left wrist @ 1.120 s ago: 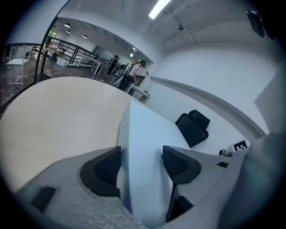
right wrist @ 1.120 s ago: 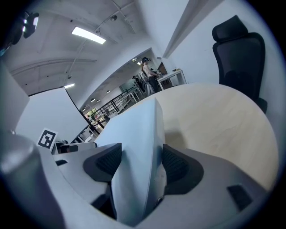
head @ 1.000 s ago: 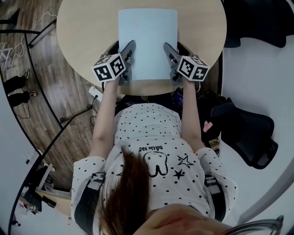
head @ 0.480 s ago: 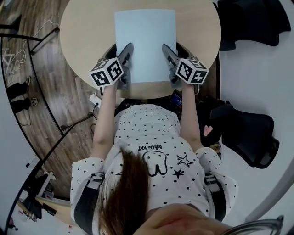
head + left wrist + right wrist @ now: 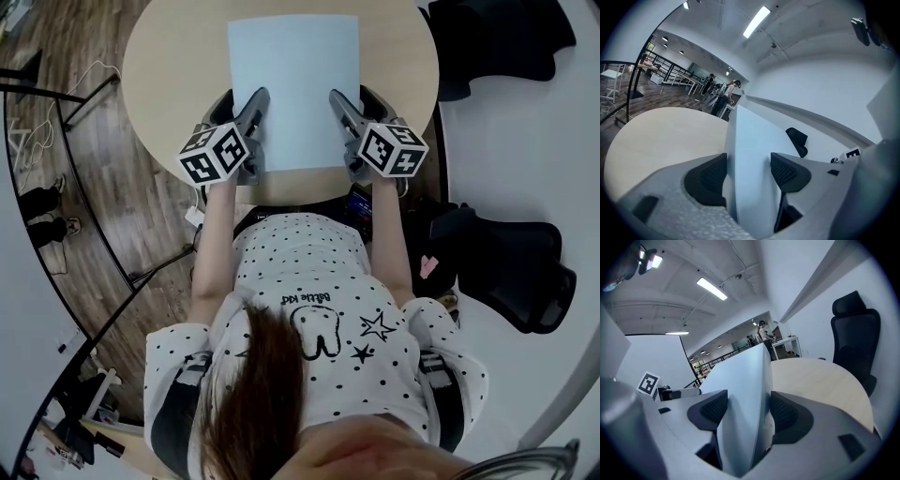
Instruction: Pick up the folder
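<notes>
A pale blue folder (image 5: 292,84) lies flat over the near half of the round wooden table (image 5: 178,56). My left gripper (image 5: 255,98) is shut on its left edge near the front corner. My right gripper (image 5: 337,101) is shut on its right edge, opposite the left one. In the left gripper view the folder (image 5: 750,154) runs between both dark pads of the left gripper (image 5: 749,171), with the tabletop (image 5: 661,136) a little apart from it. The right gripper view shows the same: the folder (image 5: 740,394) is pinched in the right gripper (image 5: 749,411), beside the table (image 5: 820,380).
Black office chairs stand on the white floor at right (image 5: 511,272) and top right (image 5: 497,37); one chair (image 5: 853,333) shows behind the table. Wooden floor (image 5: 94,187) with a black rail and cables lies to the left. People stand far off in the hall (image 5: 712,86).
Both grippers keep their hold on the folder. Folder and grippers have drifted slightly left and nearer in the head view, and the folder looks a little larger.
</notes>
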A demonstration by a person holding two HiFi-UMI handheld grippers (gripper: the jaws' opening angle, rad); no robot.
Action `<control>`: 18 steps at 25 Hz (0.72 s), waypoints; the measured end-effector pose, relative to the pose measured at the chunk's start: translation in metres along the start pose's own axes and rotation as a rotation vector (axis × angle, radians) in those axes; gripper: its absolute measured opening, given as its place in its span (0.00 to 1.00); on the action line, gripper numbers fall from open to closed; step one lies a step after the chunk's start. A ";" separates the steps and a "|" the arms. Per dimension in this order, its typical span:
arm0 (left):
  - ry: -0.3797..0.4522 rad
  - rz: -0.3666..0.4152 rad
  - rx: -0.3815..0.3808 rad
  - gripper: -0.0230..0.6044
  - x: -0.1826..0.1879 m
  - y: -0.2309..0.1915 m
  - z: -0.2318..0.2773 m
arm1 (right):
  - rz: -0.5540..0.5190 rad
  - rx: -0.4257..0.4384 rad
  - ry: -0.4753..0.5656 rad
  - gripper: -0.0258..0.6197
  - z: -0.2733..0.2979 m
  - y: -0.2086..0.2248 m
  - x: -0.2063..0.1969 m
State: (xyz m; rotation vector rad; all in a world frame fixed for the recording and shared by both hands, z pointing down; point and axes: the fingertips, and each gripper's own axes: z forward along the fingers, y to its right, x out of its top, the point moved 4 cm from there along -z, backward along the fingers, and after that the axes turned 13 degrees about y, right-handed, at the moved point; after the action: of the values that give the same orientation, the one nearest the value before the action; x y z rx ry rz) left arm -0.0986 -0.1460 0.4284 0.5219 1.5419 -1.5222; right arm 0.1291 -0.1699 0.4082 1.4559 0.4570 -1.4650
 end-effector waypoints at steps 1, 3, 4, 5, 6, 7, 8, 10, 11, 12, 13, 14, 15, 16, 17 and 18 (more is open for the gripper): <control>0.008 0.004 -0.008 0.49 0.003 0.003 -0.001 | -0.006 -0.001 0.012 0.47 -0.002 -0.002 0.004; 0.025 0.011 -0.023 0.49 0.010 0.011 -0.002 | -0.020 -0.001 0.038 0.47 -0.008 -0.005 0.014; 0.034 0.013 -0.030 0.49 0.013 0.015 -0.003 | -0.027 -0.001 0.052 0.47 -0.010 -0.006 0.019; 0.043 0.015 -0.037 0.49 0.016 0.019 -0.003 | -0.034 0.000 0.065 0.47 -0.013 -0.007 0.024; 0.051 0.015 -0.043 0.49 0.019 0.023 -0.003 | -0.040 0.000 0.077 0.47 -0.015 -0.008 0.029; 0.059 0.016 -0.049 0.49 0.022 0.026 -0.004 | -0.046 0.001 0.088 0.47 -0.017 -0.010 0.033; 0.066 0.019 -0.054 0.49 0.025 0.028 -0.004 | -0.051 0.002 0.097 0.47 -0.019 -0.011 0.037; 0.082 0.029 -0.066 0.49 0.032 0.034 -0.006 | -0.059 0.006 0.113 0.47 -0.022 -0.015 0.045; 0.089 0.035 -0.071 0.49 0.035 0.036 -0.007 | -0.062 0.008 0.120 0.47 -0.023 -0.016 0.048; 0.096 0.041 -0.076 0.49 0.039 0.039 -0.008 | -0.064 0.009 0.128 0.47 -0.025 -0.018 0.051; 0.102 0.046 -0.080 0.49 0.042 0.042 -0.011 | -0.066 0.011 0.135 0.47 -0.027 -0.021 0.053; 0.109 0.052 -0.085 0.49 0.045 0.044 -0.013 | -0.069 0.012 0.143 0.47 -0.029 -0.023 0.056; 0.115 0.057 -0.089 0.49 0.048 0.046 -0.015 | -0.071 0.013 0.150 0.47 -0.031 -0.026 0.058; 0.122 0.063 -0.094 0.49 0.051 0.048 -0.017 | -0.073 0.014 0.158 0.47 -0.033 -0.027 0.060; 0.128 0.069 -0.099 0.49 0.052 0.051 -0.018 | -0.075 0.014 0.166 0.47 -0.035 -0.028 0.062; 0.135 0.074 -0.104 0.49 0.053 0.054 -0.018 | -0.078 0.015 0.175 0.47 -0.037 -0.028 0.064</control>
State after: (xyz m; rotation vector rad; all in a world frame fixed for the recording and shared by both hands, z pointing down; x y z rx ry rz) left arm -0.0883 -0.1353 0.3519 0.6255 1.6763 -1.3666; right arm 0.1397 -0.1507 0.3319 1.6011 0.6176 -1.4104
